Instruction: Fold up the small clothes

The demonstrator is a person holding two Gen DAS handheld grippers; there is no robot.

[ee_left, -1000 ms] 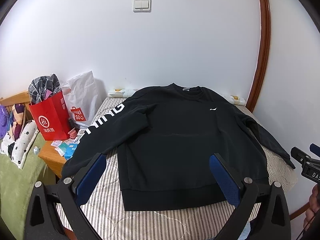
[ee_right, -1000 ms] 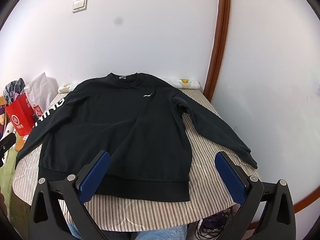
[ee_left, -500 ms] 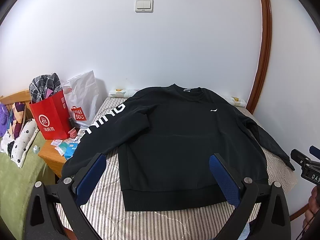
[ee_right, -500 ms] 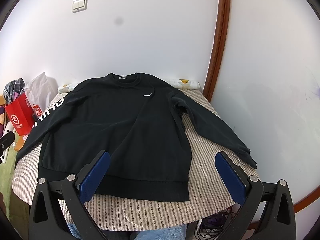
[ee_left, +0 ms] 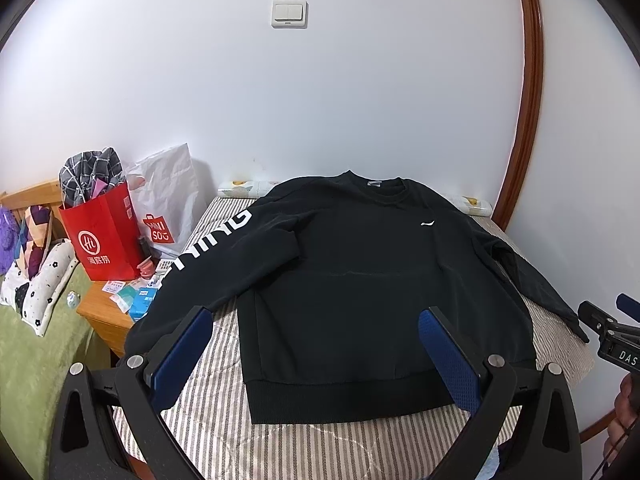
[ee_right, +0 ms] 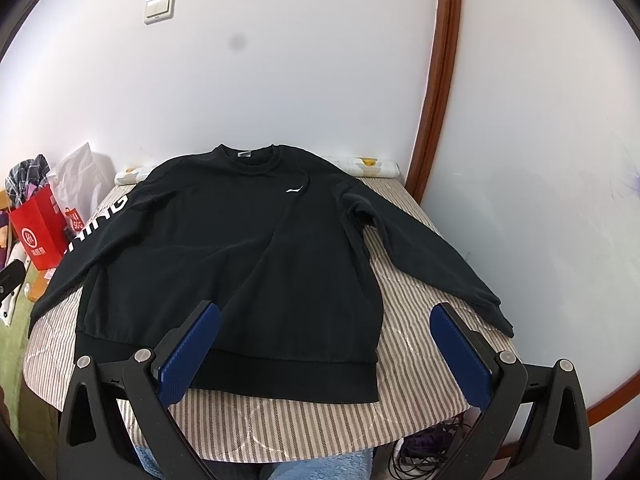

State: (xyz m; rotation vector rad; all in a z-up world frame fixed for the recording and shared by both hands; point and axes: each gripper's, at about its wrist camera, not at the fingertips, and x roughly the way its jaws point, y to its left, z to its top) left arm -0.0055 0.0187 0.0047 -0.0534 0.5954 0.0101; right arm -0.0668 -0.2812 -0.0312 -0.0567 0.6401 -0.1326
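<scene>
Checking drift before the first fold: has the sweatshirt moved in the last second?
No. The sweatshirt keeps its place; its collar sits the same against the door frame.

1. You can read white capitals "HING" running down one sleeve of the black long-sleeved sweatshirt (ee_left: 360, 280).
2. The white plastic bag (ee_left: 168, 200) carries a red "MINISO" logo.
3. The red paper bag (ee_left: 106, 236) shows a circled "HL".
4. The other gripper's black body (ee_left: 616, 348) reads "DAS".

A glossy red paper bag (ee_left: 105, 236) stands beside a white plastic shopping bag (ee_left: 167, 200). Both sit on a small wooden nightstand (ee_left: 105, 316) below a white wall switch (ee_left: 289, 13).
</scene>
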